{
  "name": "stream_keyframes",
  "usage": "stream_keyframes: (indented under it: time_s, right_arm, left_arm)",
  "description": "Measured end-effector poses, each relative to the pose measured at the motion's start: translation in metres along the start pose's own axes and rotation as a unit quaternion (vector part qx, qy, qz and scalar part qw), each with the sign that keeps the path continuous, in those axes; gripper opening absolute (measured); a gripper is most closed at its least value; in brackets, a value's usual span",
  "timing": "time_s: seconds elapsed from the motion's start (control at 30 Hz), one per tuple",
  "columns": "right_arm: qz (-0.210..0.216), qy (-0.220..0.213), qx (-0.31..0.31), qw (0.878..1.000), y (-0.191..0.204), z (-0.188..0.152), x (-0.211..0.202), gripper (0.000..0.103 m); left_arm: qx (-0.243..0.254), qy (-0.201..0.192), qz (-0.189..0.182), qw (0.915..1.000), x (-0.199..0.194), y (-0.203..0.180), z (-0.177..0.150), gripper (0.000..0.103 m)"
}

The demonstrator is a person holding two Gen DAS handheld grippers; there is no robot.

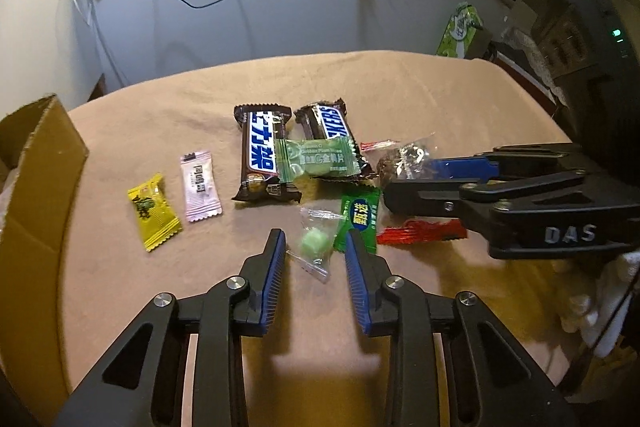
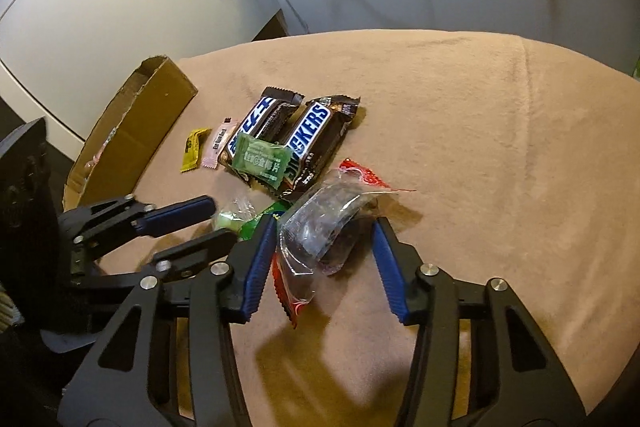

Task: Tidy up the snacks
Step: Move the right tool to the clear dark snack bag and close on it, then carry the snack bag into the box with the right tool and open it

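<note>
While the snacks lie clustered on the tan tabletop point(image 2: 460, 115), a clear-wrapped green candy point(image 1: 315, 242) sits between the pads of the left hand-held gripper point(image 1: 316, 247), jaws apart and not touching it. Just beside it, the right hand-held gripper point(image 2: 324, 233) straddles a clear packet with red ends point(image 2: 320, 227), likewise ungripped. Behind them lie two Snickers bars point(image 2: 308, 143), a pale green sachet point(image 2: 262, 159), a pink sachet point(image 1: 199, 187) and a yellow sachet point(image 1: 153, 211). At the left edge stands a cardboard box point(image 2: 136, 131).
</note>
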State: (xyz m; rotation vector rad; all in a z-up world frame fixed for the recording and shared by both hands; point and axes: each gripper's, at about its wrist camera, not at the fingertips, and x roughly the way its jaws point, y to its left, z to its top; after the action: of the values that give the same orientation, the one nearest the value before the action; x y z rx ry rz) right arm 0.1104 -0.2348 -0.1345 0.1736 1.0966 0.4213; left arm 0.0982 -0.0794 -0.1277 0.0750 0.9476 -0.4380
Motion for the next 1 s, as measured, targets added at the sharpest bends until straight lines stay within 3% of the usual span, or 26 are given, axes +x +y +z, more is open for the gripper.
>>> stream_keyframes:
  time_s: [0.13,0.53,1.0]
  right_arm:
    - [0.003,0.004,-0.006,1.0,0.001,0.001,0.002,0.045]
    - [0.018,-0.01,0.014,1.0,-0.005,-0.007,-0.01,0.039]
    - [0.009,-0.048,-0.007,0.999,0.02,-0.008,-0.046,0.039]
  left_arm:
    - [-0.003,-0.002,-0.003,1.0,0.002,0.002,0.0,0.021]
    - [-0.025,-0.013,0.0,0.9996,-0.012,0.012,-0.008,0.019]
    - [-0.029,-0.07,0.009,0.997,-0.064,0.015,-0.011,0.019]
